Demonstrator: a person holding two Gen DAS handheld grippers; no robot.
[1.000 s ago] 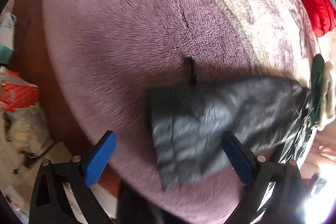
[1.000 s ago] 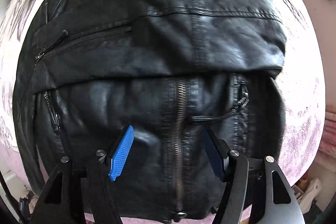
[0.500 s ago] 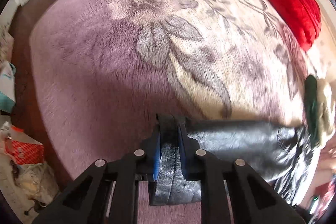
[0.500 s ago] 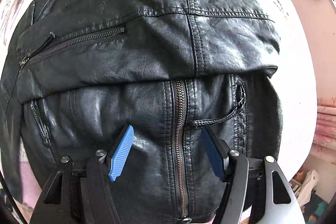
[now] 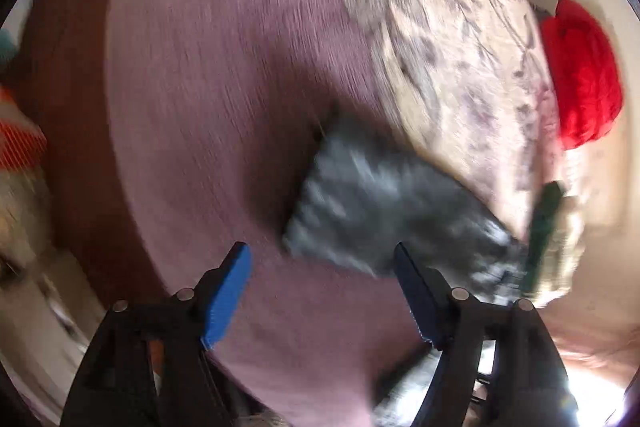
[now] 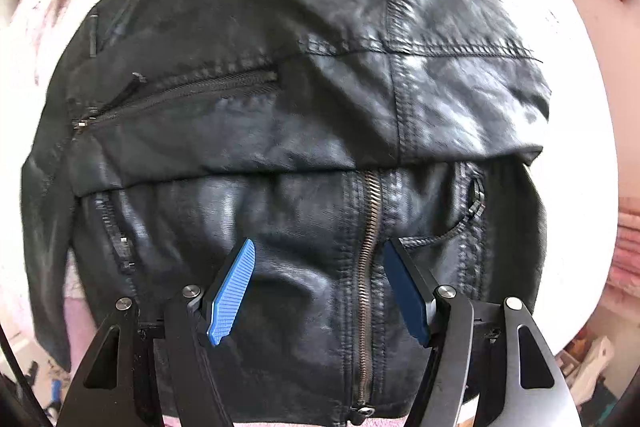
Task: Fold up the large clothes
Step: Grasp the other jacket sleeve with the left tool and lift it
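Your left tool (image 5: 322, 291) was spread wide above the loose sleeve (image 5: 384, 223) of the black leather jacket (image 6: 304, 131). Your right tool (image 6: 320, 291), also spread, hovered over its front zipper (image 6: 366, 267), likely steadying. The jacket lay on the pink floral bed (image 5: 224, 67).

No readable text, label, brand or number shows anywhere in either wrist view.

Black jacket (image 6: 304, 131) on floral bedspread (image 5: 224, 75)

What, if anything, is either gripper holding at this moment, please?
Nothing: the left gripper is open near the jacket sleeve, the right gripper open over the black leather jacket.
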